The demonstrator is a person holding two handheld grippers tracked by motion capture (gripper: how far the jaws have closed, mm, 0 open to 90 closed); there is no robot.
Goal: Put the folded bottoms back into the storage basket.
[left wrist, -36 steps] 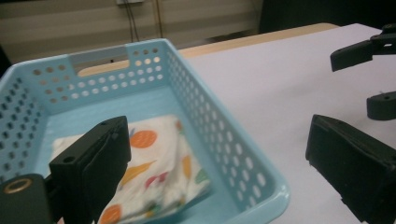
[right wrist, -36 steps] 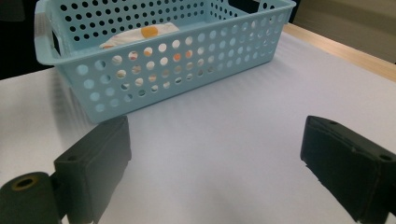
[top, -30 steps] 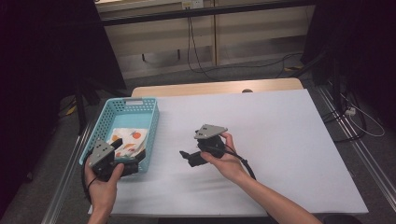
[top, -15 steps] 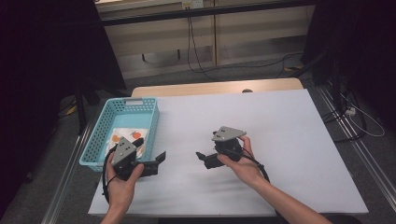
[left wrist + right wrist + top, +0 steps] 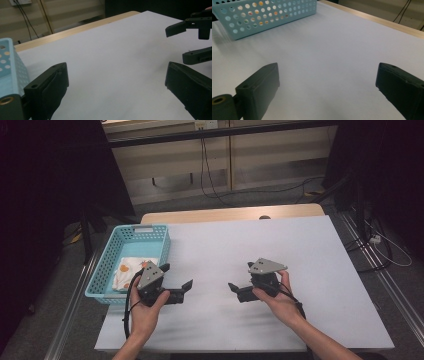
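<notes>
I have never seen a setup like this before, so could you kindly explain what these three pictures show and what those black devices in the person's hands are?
No robot is at work here: a person holds a handheld tool in each hand, each ending in a two-jaw claw. The high view looks down on a white table from the person's side; the left claw sits beside a light blue basket, and the right claw is out over bare table. Both point toward each other.

The other two pictures come from cameras riding on the tools. In the left gripper view, its own black jaws rise from the bottom, spread wide, with the other tool's jaws at the right edge. The right gripper view looks along its own open jaws toward the perforated basket.

In the basket lies a white cloth with orange marks. Neither claw holds anything.
</notes>
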